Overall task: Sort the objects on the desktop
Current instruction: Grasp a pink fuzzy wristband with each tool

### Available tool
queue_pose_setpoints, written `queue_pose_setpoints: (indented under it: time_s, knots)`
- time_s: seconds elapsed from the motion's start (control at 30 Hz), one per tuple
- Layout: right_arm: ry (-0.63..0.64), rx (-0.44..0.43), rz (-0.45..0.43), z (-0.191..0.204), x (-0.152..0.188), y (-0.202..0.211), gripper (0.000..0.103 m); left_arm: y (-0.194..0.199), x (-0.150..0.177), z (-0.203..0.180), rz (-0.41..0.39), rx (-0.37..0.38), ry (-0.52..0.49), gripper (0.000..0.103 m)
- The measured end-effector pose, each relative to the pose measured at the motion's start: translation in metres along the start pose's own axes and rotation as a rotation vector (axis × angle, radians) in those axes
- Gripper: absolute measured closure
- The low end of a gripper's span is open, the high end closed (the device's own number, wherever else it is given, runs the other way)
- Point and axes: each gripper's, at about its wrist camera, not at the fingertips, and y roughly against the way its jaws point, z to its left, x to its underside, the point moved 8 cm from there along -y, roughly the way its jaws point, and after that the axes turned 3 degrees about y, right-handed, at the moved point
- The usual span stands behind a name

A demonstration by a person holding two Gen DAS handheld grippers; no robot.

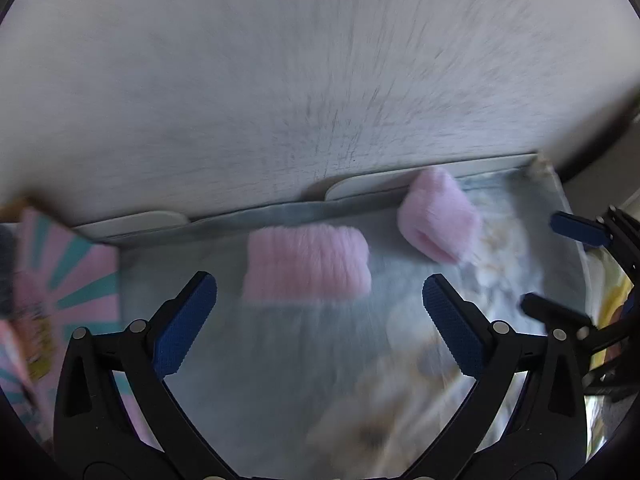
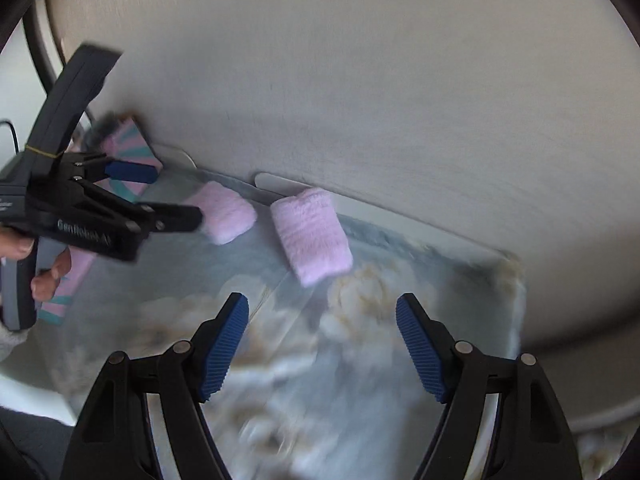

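Note:
Two pink fluffy rolls lie on a blue-grey sheet with a cloud print. The left roll sits just beyond my left gripper, which is open and empty above the sheet. The right roll lies ahead of my right gripper, also open with nothing between its fingers. In the right wrist view the left gripper hangs at the left, its tip near the left roll. The right gripper shows at the left wrist view's right edge. Both views are motion-blurred.
A pink booklet with teal rays lies at the sheet's left side. White flat edges stick out along the sheet's far border. Pale grey tabletop stretches beyond. A hand holds the left gripper's handle.

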Motion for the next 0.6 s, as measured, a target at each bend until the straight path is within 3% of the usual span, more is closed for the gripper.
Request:
queue_pose_setpoints:
  time_s: [0.1, 0.23, 0.27, 0.3, 0.33, 0.37, 0.43, 0.47, 0.5, 0.6]
  knots:
    - [0.033, -0.025, 0.044, 0.002, -0.01, -0.029, 0.031, -0.021, 0.0, 0.001, 0.006, -0.002, 0.044, 0.0]
    - [0.101, 0.009, 0.066, 0.006, -0.021, -0.055, 0.031, -0.035, 0.004, 0.004, 0.011, 0.01, 0.079, 0.001]
    - [0.103, -0.003, 0.063, 0.007, -0.023, -0.057, 0.034, -0.037, 0.005, 0.004, 0.011, 0.003, 0.075, 0.006]
    - [0.115, -0.007, 0.061, 0.009, -0.024, -0.059, 0.038, -0.038, 0.006, 0.006, 0.011, -0.002, 0.077, 0.021]
    - [0.138, -0.002, 0.066, 0.012, -0.024, -0.061, 0.053, -0.039, 0.007, 0.008, 0.016, -0.017, 0.077, 0.027]
    - [0.148, 0.001, 0.072, 0.013, -0.024, -0.063, 0.062, -0.038, 0.007, 0.009, 0.007, -0.045, 0.062, 0.035]
    - [0.148, 0.001, 0.06, 0.016, -0.024, -0.061, 0.065, -0.035, 0.008, 0.009, 0.013, -0.039, 0.052, 0.046]
    - [0.145, -0.002, 0.055, 0.016, -0.024, -0.059, 0.07, -0.033, 0.008, 0.01, 0.013, -0.032, 0.055, 0.058]
    - [0.143, 0.0, 0.05, 0.017, -0.024, -0.057, 0.071, -0.031, 0.009, 0.011, 0.016, -0.026, 0.06, 0.063]
    - [0.129, -0.011, 0.038, 0.019, -0.026, -0.048, 0.077, -0.024, 0.011, 0.014, 0.021, -0.041, 0.062, 0.065]
